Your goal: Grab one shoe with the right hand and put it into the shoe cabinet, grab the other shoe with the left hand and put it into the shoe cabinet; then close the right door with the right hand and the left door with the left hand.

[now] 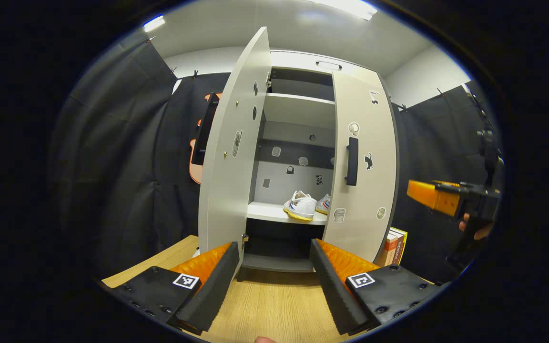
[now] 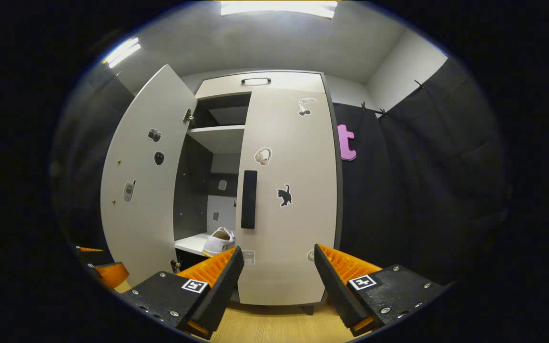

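Shoe cabinet [image 1: 303, 112], pale grey panels with darker interior, stands on the wooden worktop [image 1: 269, 305], centre frame in both views. Small stickers dot both doors and the back wall.

Left door [image 1: 229, 152] swung wide open, inner face showing hinges. Right door [image 2: 286, 200] nearly closed in the right gripper view, ajar in the left gripper view; black vertical handle [image 2: 249, 199] along its free edge.

Two white shoes on the middle shelf [image 1: 265, 212]: nearer shoe [image 1: 300, 206] white with a yellow sole edge and coloured side stripes, toe pointing outward; second shoe [image 1: 323, 204] just beside it on the right, partly hidden by the right door.

Left claw [image 1: 274, 274], bottom centre of the left gripper view: fingers apart, nothing between them, facing the cabinet opening. Right claw [image 2: 277, 281], bottom centre of the right gripper view: fingers apart, holding nothing, facing the right door's outer face. Books [image 1: 392, 247] stand right of the cabinet base.
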